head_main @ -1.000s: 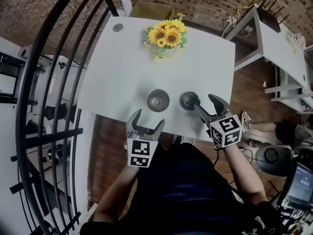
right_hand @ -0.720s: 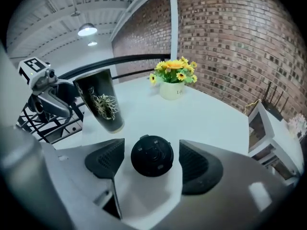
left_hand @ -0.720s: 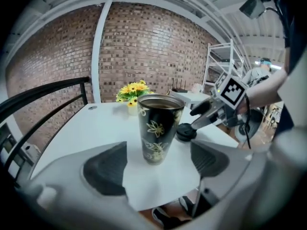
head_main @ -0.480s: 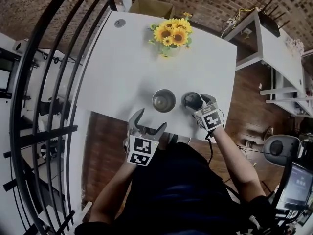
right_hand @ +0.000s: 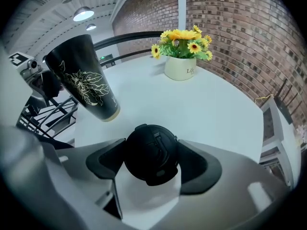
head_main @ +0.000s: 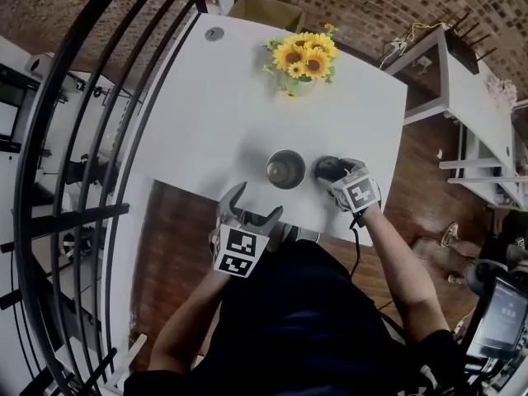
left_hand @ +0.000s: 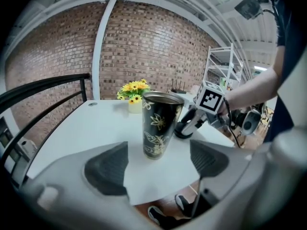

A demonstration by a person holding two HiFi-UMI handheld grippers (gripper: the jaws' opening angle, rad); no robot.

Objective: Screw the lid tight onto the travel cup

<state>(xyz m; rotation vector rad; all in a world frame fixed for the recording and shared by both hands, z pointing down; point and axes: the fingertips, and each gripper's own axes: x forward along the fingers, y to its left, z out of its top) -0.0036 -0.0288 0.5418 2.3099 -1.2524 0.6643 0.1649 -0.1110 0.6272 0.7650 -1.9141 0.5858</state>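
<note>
Gripping black round plastic lid [right_hand: 151,150] by both sides with right gripper [right_hand: 151,162], jaws part-closed, lid flat on white bench [head_main: 231,106]. Holding nothing with left gripper [left_hand: 158,164], jaws spread wide. Ahead of left jaws, clear of them, upper left of right jaws: tall black metal travel cup [left_hand: 160,123], gold-flowered, upright, open-mouthed.

Cream flower pot [right_hand: 181,67]: dark script word on front, seems "Life", last letters unsure. Right tool [head_main: 330,172]: cube carries black-and-white square code, no letters. Cup [right_hand: 84,83]: leaf drawing only, no print.
</note>
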